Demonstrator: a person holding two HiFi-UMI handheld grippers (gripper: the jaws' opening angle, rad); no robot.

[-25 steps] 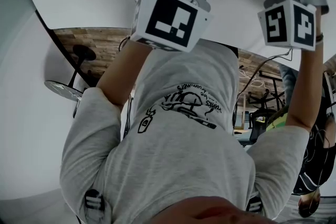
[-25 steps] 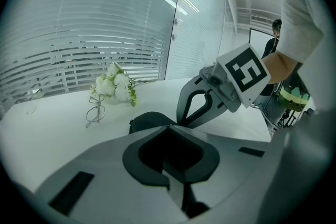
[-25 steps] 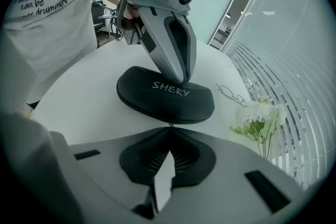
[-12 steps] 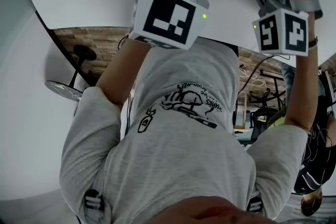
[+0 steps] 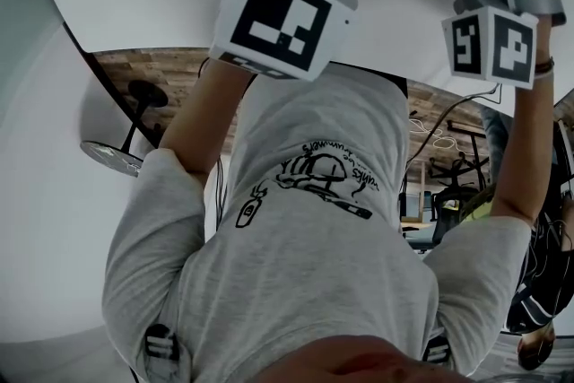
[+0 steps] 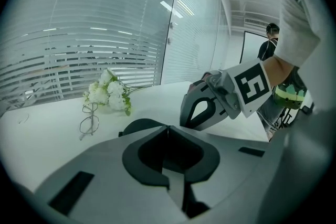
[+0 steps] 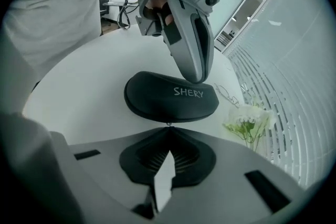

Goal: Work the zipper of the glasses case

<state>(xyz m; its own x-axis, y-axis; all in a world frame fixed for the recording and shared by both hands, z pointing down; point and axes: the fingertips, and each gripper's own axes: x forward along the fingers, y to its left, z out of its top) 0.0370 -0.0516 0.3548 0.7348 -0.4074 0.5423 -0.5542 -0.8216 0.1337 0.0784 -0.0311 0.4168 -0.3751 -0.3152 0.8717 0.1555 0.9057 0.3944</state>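
Jaws on the right gripper are closed, seemingly pinching the tiny zipper pull at the near edge of the glasses case, which lies on the white table; the left gripper is closed too, empty, with its tip pressed on the case top. Looks like the start of the zip run: next, right drags the pull along the seam while left pins the case. Zipper track is too small to read as open or closed, and the head view cuts the case off.
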